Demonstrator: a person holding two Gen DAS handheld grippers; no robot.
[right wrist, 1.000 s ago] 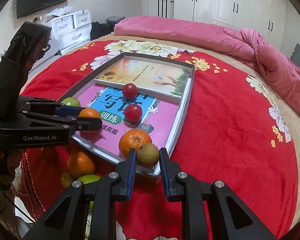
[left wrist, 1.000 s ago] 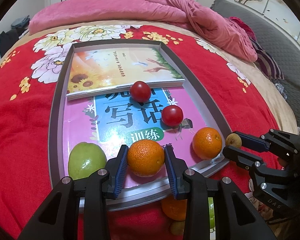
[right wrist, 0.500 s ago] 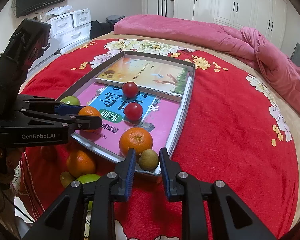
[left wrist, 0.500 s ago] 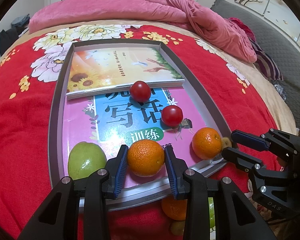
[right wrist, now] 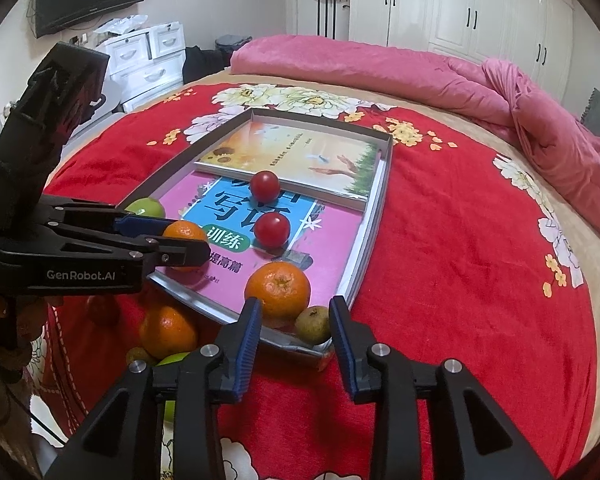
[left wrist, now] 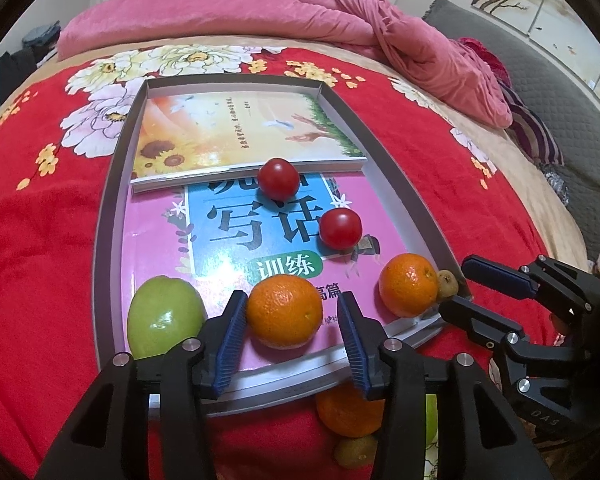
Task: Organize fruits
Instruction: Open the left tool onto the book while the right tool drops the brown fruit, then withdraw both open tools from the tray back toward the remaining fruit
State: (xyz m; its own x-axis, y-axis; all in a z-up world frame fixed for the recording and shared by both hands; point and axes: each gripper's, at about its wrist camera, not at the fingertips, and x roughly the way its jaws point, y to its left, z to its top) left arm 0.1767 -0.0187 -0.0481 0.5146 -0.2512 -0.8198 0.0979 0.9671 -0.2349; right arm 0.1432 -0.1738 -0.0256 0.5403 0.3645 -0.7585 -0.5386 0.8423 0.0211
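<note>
Both tongs point steeply down over the near end of a shallow grey tray (left wrist: 112,216) lying on a red flower-patterned bedspread (left wrist: 36,240).

The left tongs (left wrist: 292,322) straddle a round orange mandarin (left wrist: 285,311) that sits on a pink and blue book cover (left wrist: 160,248) in the tray. Their jaws have just been opening: the blue pads (left wrist: 230,334) now stand slightly off the fruit on both sides, so it rests free between them. A green apple (left wrist: 164,320) lies just to the left.

The right tongs (right wrist: 294,330) sit at the tray's near right corner, jaws likewise just opened. A small brownish-green kiwi-like fruit (right wrist: 312,324) lies between them, close to the right pad, released. A second orange mandarin (right wrist: 278,289) sits just behind it, touching.

Two red tomatoes (left wrist: 278,179) (left wrist: 340,228) lie further up on the books. More fruit lies on the bedspread below the tray's near edge
</note>
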